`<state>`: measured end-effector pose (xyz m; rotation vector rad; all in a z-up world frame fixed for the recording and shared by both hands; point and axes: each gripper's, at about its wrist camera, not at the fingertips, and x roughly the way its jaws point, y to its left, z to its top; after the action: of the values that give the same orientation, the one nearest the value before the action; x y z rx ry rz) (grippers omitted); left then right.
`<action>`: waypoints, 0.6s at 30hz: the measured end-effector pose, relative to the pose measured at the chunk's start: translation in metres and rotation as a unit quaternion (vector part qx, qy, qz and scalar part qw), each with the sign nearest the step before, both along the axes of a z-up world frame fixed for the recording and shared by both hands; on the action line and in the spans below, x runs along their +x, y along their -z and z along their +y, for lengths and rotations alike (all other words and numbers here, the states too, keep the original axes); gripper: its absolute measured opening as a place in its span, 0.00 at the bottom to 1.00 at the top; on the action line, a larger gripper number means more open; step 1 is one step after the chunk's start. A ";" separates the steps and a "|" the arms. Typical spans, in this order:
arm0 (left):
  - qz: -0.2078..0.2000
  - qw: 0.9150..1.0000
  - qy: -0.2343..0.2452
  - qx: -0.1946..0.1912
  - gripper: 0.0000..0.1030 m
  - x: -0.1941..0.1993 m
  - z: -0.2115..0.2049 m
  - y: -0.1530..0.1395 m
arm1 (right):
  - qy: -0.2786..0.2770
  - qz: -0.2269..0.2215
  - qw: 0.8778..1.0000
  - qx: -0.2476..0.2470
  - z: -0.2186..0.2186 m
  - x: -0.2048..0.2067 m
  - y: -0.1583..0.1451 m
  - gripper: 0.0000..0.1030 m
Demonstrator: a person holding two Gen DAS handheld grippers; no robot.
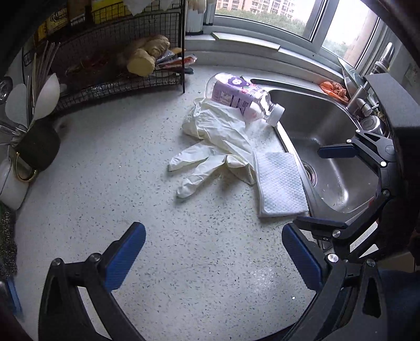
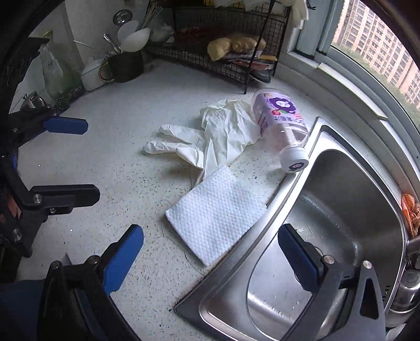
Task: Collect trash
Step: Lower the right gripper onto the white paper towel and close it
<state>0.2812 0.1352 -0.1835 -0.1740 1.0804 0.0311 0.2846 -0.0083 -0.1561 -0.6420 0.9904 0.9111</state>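
Speckled white stone makes up the counter (image 1: pixel 110 183), with one steel sink (image 1: pixel 323 126) set into its right side below a window (image 1: pixel 265 13).

Nearest, the left gripper (image 1: pixel 214 253) hangs above bare counter with its two blue-padded fingers spread wide and nothing between them. The right gripper (image 2: pixel 210 253) is likewise released, one finger over the counter and the other over the sink basin; it holds nothing.

Just beyond lie three pieces of trash along the sink's left edge. One folded paper towel (image 2: pixel 216 213) lies flat, with a corner on the sink rim. Touching its far side is one crumpled pale rubber glove (image 2: pixel 207 136), its fingers pointing away from the sink. One clear plastic bottle (image 2: pixel 279 122) with a purple label lies on its side across the glove's cuff, its white cap resting on the corner of the sink rim.

Farther back, at the left edge of the counter, stands one black mug (image 1: pixel 38 148) holding utensils, with a white lidded pot just beside it. One black wire rack (image 1: pixel 118 57) with two pieces of ginger stands at the back edge. One orange cloth (image 1: pixel 334 90) sits on the sink's far rim.
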 end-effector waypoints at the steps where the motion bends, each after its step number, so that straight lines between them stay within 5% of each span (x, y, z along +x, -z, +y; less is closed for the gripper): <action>1: 0.005 1.000 0.000 -0.004 1.00 0.001 0.002 0.005 | -0.006 0.002 1.000 -0.006 0.004 0.000 0.004 0.99; 9: 0.029 0.999 -0.003 -0.013 1.00 0.004 0.013 0.029 | -0.034 0.030 0.999 -0.017 0.025 0.006 0.029 0.99; 14: 0.032 0.999 0.000 -0.008 1.00 0.003 0.015 0.031 | -0.041 0.057 0.997 -0.024 0.028 0.008 0.037 0.83; 18: 0.029 1.000 0.001 -0.009 1.00 0.002 0.012 0.033 | -0.052 0.035 0.998 -0.027 0.022 -0.002 0.037 0.69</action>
<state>0.2827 0.1475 -0.2170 -0.1904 1.1395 0.0251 0.2831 0.0137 -0.1932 -0.7166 1.0548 1.0070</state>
